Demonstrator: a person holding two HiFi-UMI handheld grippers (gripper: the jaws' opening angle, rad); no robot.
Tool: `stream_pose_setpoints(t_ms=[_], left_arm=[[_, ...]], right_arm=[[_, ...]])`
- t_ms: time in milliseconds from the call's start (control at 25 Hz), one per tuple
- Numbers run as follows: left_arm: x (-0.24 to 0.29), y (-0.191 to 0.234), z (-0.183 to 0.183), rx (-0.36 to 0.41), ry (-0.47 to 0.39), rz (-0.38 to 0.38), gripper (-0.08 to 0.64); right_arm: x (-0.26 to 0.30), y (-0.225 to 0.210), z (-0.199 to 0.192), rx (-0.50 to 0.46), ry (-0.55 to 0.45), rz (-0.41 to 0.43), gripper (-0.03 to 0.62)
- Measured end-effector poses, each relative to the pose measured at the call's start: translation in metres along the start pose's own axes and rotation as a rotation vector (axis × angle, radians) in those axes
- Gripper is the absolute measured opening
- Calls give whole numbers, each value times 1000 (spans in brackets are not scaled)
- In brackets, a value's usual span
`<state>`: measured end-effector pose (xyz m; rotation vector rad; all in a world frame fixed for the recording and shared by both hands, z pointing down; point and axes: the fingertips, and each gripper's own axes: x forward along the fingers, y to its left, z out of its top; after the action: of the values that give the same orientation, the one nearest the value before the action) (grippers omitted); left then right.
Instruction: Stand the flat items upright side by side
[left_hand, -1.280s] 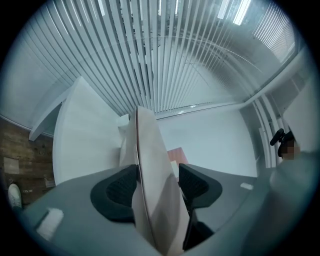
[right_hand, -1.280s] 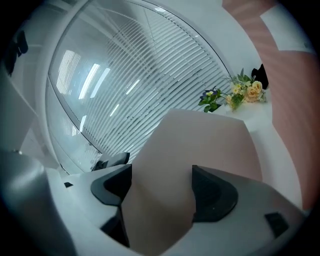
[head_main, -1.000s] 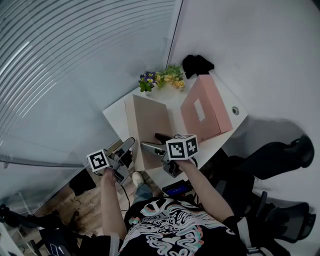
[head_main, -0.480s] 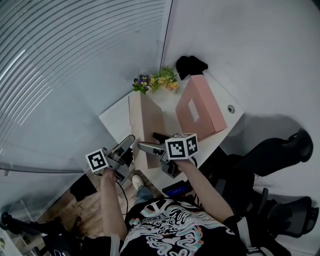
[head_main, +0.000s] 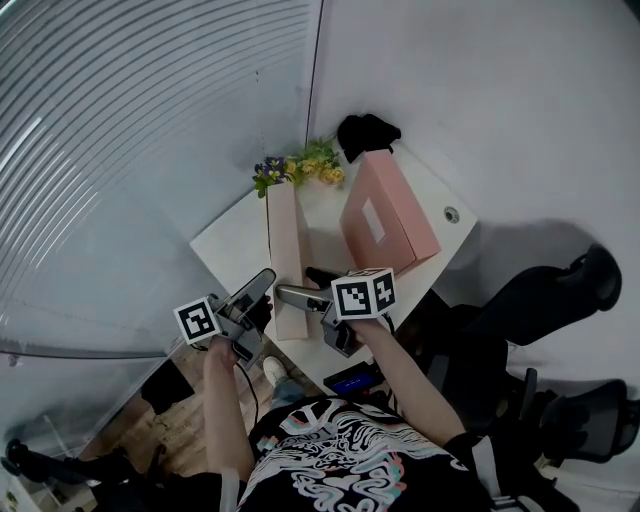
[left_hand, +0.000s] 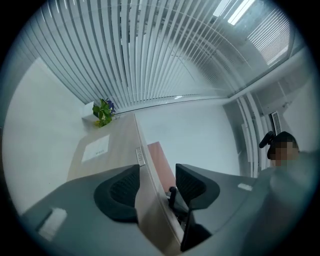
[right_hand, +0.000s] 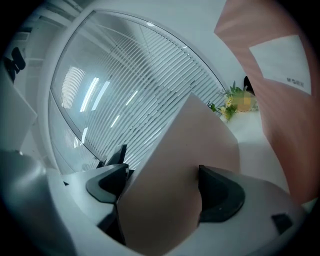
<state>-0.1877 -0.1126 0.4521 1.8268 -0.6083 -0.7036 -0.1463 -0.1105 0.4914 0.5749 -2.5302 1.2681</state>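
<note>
A flat beige box (head_main: 284, 250) stands on its long edge on the white table (head_main: 228, 238), seen nearly edge-on in the head view. A pink box (head_main: 385, 215) stands upright to its right, apart from it. My left gripper (head_main: 256, 300) is at the beige box's near end. In the left gripper view its jaws (left_hand: 156, 186) are closing with the box's top edge (left_hand: 142, 165) between them, and the right pad stands clear of it. My right gripper (head_main: 297, 283) reaches in from the right with its jaws (right_hand: 160, 187) spread wide around the box's corner (right_hand: 180, 165).
A small pot of flowers (head_main: 295, 165) and a black object (head_main: 365, 130) sit at the table's far corner by the wall. A cable hole (head_main: 452, 214) is near the right edge. Dark office chairs (head_main: 540, 300) stand to the right. The window blinds (left_hand: 150, 60) run behind the table.
The beige box has swung from leaning with its broad face showing to standing on its edge. Both grippers stayed at its near end.
</note>
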Motion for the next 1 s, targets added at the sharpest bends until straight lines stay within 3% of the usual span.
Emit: stream_pose_setpoints(t_ms=[280, 600, 1000], left_arm=[[3, -9, -1, 12, 22, -17, 209], [12, -8, -10, -13, 49, -78, 202], [24, 8, -6, -20, 100, -68, 202]], right_arm=[[-2, 4, 0, 48, -31, 28, 448], [-20, 2, 8, -87, -63, -40, 420], [-32, 1, 34, -104, -128, -126, 420]])
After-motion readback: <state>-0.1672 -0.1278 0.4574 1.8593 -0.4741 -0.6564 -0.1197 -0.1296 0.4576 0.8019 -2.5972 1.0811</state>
